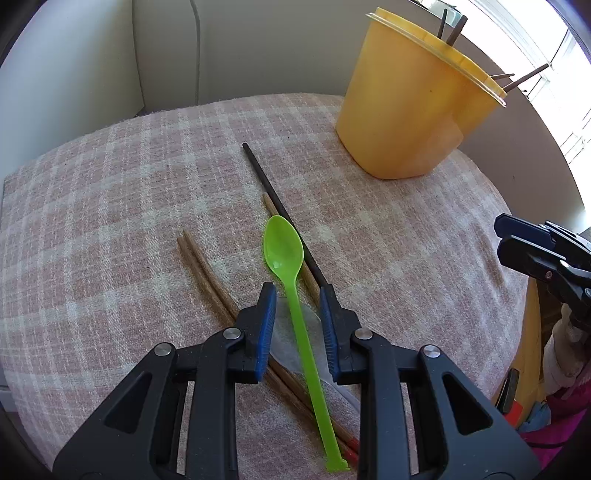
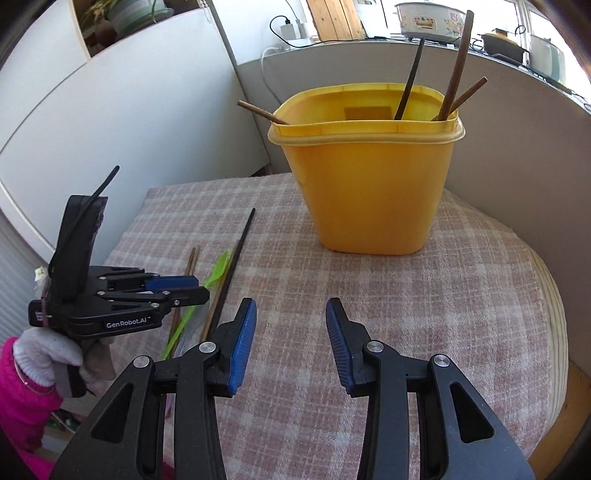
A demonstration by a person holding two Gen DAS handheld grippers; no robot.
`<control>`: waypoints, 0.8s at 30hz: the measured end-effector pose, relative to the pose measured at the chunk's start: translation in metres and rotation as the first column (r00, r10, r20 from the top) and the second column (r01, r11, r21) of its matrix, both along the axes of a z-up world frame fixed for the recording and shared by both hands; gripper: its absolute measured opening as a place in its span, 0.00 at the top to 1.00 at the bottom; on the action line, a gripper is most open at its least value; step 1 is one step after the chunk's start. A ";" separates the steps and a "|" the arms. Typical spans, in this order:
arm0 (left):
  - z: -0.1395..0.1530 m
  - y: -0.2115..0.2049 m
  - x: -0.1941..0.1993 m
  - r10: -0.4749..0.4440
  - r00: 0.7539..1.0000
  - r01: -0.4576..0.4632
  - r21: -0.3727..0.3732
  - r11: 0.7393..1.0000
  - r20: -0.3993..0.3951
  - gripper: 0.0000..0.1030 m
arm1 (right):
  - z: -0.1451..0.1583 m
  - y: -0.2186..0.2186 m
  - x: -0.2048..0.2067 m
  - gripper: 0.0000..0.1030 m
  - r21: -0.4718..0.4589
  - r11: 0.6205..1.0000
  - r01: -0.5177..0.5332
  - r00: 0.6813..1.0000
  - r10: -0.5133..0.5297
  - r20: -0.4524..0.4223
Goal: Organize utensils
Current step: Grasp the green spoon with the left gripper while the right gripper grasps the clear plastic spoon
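A green plastic spoon (image 1: 295, 295) lies on the checked cloth (image 1: 110, 221), its handle running between the open fingers of my left gripper (image 1: 297, 295), which hovers over it without gripping. Brown chopsticks (image 1: 207, 280) and a dark chopstick (image 1: 277, 206) lie beside it, over a clear plastic spoon (image 1: 284, 347). The yellow holder (image 1: 410, 107) stands at the far right with several chopsticks in it. My right gripper (image 2: 291, 317) is open and empty, in front of the holder (image 2: 369, 184). The left gripper (image 2: 184, 290) and the spoon (image 2: 218, 273) also show in the right wrist view.
The cloth-covered table ends at a rounded edge on the right (image 2: 550, 295). A white wall and cabinet (image 2: 110, 122) stand behind. A counter with a pot (image 2: 428, 18) is at the back. The right gripper shows at the left wrist view's right edge (image 1: 535, 247).
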State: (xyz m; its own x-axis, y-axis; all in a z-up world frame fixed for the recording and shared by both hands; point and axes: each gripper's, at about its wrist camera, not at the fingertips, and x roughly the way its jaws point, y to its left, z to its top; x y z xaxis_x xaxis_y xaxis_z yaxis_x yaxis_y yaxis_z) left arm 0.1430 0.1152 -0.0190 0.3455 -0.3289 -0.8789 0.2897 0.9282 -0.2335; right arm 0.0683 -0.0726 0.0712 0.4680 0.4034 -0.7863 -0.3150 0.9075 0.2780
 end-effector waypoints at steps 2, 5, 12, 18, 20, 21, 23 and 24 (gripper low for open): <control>-0.002 -0.002 0.005 -0.002 1.000 0.002 0.010 1.000 -0.002 0.78 | -0.002 0.002 0.000 0.64 -0.002 1.000 -0.006 1.000 0.006 -0.009; -0.007 -0.003 0.013 0.001 1.000 -0.001 0.019 1.000 -0.010 0.78 | -0.004 0.009 0.002 0.64 -0.010 1.000 -0.024 1.000 0.024 -0.015; -0.010 0.016 0.014 0.020 1.000 -0.020 0.010 1.000 -0.003 0.78 | -0.013 0.024 0.010 0.64 -0.018 0.998 -0.059 0.997 0.058 -0.042; -0.013 0.040 0.016 0.061 0.998 -0.062 -0.055 0.997 -0.024 0.89 | -0.022 0.042 0.021 0.64 -0.039 0.994 -0.098 0.993 0.096 -0.062; -0.012 0.050 0.014 0.074 0.997 -0.076 -0.068 0.995 -0.023 0.92 | -0.025 0.047 0.023 0.64 -0.035 0.993 -0.115 0.990 0.112 -0.081; -0.011 0.054 0.013 0.079 0.997 -0.081 -0.071 0.994 -0.022 0.92 | -0.027 0.051 0.024 0.64 -0.026 0.991 -0.131 0.987 0.128 -0.092; -0.010 0.060 0.011 0.086 0.996 -0.087 -0.072 0.994 -0.019 0.94 | -0.029 0.059 0.024 0.66 -0.012 0.985 -0.171 0.979 0.168 -0.111; -0.009 0.063 0.009 0.088 0.996 -0.089 -0.074 0.993 -0.018 0.94 | -0.029 0.064 0.023 0.67 -0.007 0.980 -0.197 0.973 0.195 -0.119</control>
State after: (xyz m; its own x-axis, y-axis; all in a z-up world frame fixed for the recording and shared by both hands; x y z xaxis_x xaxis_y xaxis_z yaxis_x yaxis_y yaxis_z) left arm 0.1521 0.1782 -0.0277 0.3629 -0.3622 -0.8585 0.2033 0.9299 -0.3064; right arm 0.0915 -0.0089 0.0418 0.2850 0.4629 -0.8393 -0.4534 0.8366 0.3074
